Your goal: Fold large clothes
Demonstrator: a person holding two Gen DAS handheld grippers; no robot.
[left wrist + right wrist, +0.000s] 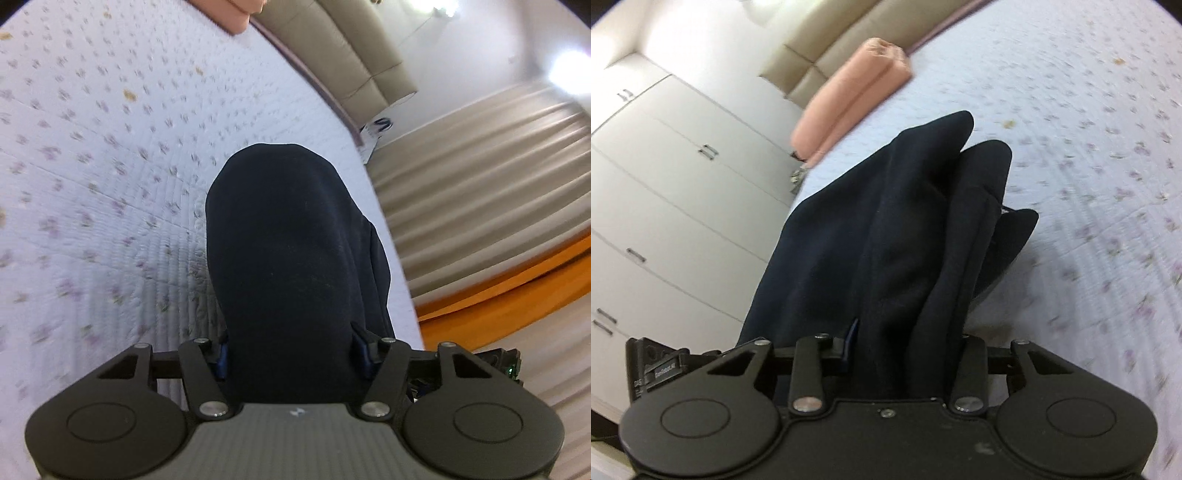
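One dark navy garment (291,258) lifted over one floral bed (92,166), left claw (291,354) and right claw (905,350) each clamped on it, one pink pillow (849,92) behind.

A dark navy garment (295,258) hangs bunched in loose folds over the floral bedspread (110,166).

bed: quilt (110,155), pale, small floral print, blurred | headboard (354,55): beige, padded, along far edge | pillow (849,96): pink, by headboard | wardrobe (665,177): white doors, metal handles | curtain (480,192): beige, pleated | floor (517,273): orange wood | light (569,70): bright glare on white wall
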